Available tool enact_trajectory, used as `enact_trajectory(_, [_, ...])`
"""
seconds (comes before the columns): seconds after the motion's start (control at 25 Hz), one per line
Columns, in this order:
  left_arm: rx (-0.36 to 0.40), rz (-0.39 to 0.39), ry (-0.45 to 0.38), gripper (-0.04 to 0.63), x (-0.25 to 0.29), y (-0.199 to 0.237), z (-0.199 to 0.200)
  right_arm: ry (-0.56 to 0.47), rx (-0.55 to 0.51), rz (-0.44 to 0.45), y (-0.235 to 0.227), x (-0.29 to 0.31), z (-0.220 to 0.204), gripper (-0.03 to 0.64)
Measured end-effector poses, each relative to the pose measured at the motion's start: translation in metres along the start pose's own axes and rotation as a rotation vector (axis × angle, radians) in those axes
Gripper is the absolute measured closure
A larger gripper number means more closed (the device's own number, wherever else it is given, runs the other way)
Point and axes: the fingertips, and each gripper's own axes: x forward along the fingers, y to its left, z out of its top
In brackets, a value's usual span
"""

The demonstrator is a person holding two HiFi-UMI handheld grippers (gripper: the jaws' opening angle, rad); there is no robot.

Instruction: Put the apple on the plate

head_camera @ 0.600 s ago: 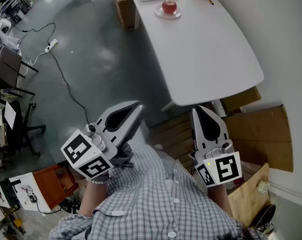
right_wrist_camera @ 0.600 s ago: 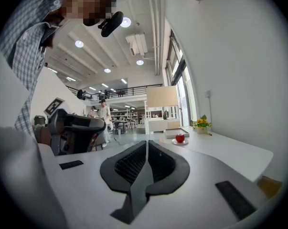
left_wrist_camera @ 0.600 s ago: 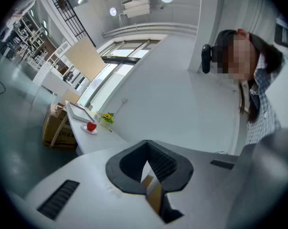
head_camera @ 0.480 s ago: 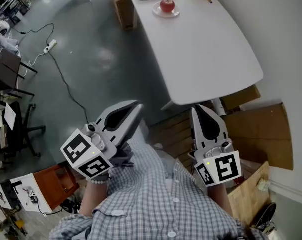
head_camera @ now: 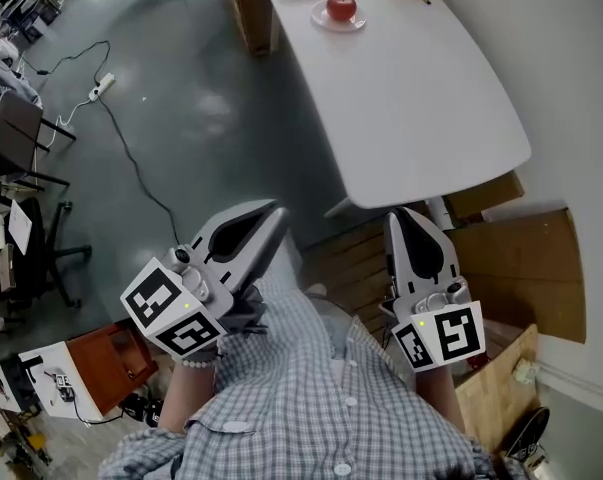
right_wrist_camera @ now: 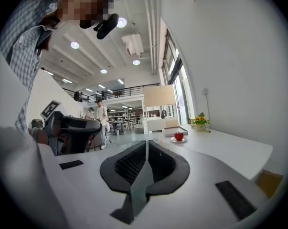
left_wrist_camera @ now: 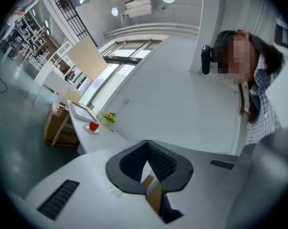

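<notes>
apple (head_camera: 341, 7): on plate (head_camera: 354, 25), far end of desk (head_camera: 421, 108) | left gripper (head_camera: 274, 213): fingers pressed together, empty | right gripper (head_camera: 402, 217): fingers pressed together, empty, near desk's near edge

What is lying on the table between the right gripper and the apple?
Nothing: in the head view, only bare white table separates the right gripper from the apple on its plate.

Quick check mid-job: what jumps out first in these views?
A round red apple already sits on a small white plate at the far end of the long white table. The left claw and right claw are shut and empty, held close to the person's checked shirt, far from the apple.
</notes>
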Motion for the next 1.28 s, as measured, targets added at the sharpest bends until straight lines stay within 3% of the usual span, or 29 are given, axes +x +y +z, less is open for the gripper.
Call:
enact_trajectory(0.36, [-0.036, 0.024, -0.017, 0.586, -0.006, 0.03, 0.013, 0.013, 0.022, -0.001, 0.004, 0.022, 0.0, 0.586])
enact_trajectory(0.52, [-0.009, 0.021, -0.005, 0.586, 0.01, 0.039, 0.019, 0.036, -0.027, -0.009, -0.01, 0.041, 0.0, 0.586])
enact_trajectory(0.88, [0.002, 0.056, -0.023, 0.586, 0.034, 0.104, 0.054, 0.038, -0.049, 0.039, -0.023, 0.127, 0.006, 0.586])
enact_trajectory(1.28, [0.027, 0.069, -0.019, 0.586, 0.072, 0.188, 0.125, 0.074, -0.059, 0.055, -0.036, 0.237, 0.03, 0.586])
